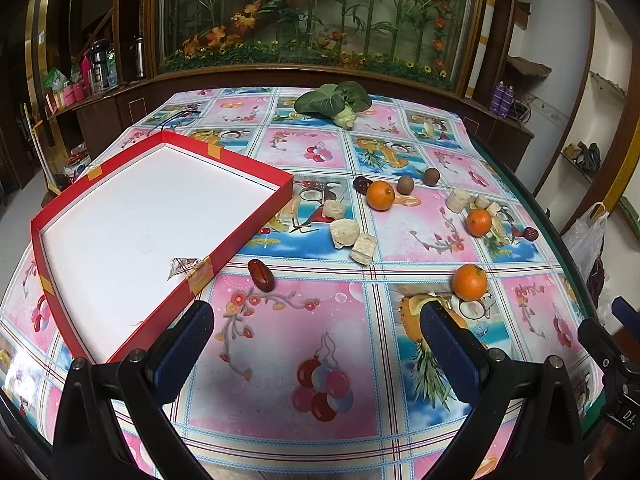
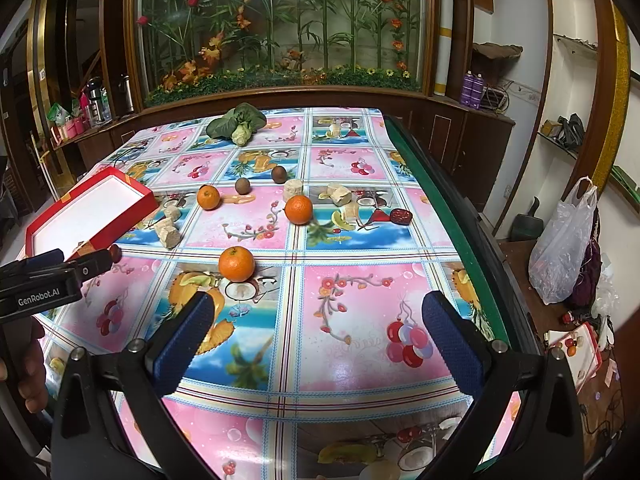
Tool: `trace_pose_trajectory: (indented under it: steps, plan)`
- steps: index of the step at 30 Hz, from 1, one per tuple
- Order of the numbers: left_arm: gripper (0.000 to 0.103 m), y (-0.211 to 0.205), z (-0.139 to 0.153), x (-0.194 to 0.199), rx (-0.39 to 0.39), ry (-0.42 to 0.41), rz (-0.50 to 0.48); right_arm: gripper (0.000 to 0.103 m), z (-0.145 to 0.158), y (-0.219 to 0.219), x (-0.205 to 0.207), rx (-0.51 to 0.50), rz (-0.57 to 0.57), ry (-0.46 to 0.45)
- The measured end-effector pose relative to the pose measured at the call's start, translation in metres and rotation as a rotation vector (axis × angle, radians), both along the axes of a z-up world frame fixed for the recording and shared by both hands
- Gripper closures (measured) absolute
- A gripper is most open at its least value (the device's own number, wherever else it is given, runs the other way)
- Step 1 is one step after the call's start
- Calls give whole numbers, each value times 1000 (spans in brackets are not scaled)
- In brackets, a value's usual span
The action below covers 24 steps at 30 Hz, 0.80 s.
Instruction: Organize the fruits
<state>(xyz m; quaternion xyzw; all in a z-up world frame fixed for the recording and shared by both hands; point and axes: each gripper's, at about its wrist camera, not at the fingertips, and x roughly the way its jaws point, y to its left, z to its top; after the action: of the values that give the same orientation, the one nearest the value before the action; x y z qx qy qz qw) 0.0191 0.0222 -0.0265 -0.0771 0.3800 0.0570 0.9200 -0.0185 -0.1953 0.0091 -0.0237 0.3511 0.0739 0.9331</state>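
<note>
Three oranges lie on the patterned tablecloth: the nearest orange (image 1: 469, 282) (image 2: 236, 264), a second orange (image 1: 479, 222) (image 2: 298, 209) and a far orange (image 1: 380, 195) (image 2: 208, 197). A red date (image 1: 261, 275) rests by the corner of the red tray (image 1: 256, 212) (image 2: 132, 210), whose white inside holds nothing. Two brown round fruits (image 1: 405, 184) (image 2: 242, 186) and pale chunks (image 1: 344, 232) (image 2: 168, 234) are scattered between. My left gripper (image 1: 318, 344) is open above the cloth, short of the date. My right gripper (image 2: 318, 338) is open, just short of the nearest orange.
A leafy green vegetable (image 1: 334, 102) (image 2: 236, 122) lies at the table's far end. Another date (image 2: 401, 216) sits near the right table edge (image 2: 452, 216). A plastic bag (image 2: 564, 248) stands on the floor to the right. A planter cabinet runs behind the table.
</note>
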Motion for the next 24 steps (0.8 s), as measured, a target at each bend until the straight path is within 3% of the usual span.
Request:
trace_pose_trajectory:
  steps: [15, 21, 24]
  plan:
    - [1, 9, -4, -2, 14, 10, 11, 0, 0, 0, -1, 4, 5, 0]
    - [1, 24, -13, -2, 22, 31, 27, 0, -5, 18, 9, 28, 88, 10]
    - [1, 23, -15, 1, 19, 37, 5, 10, -18, 38, 29, 17, 158, 54]
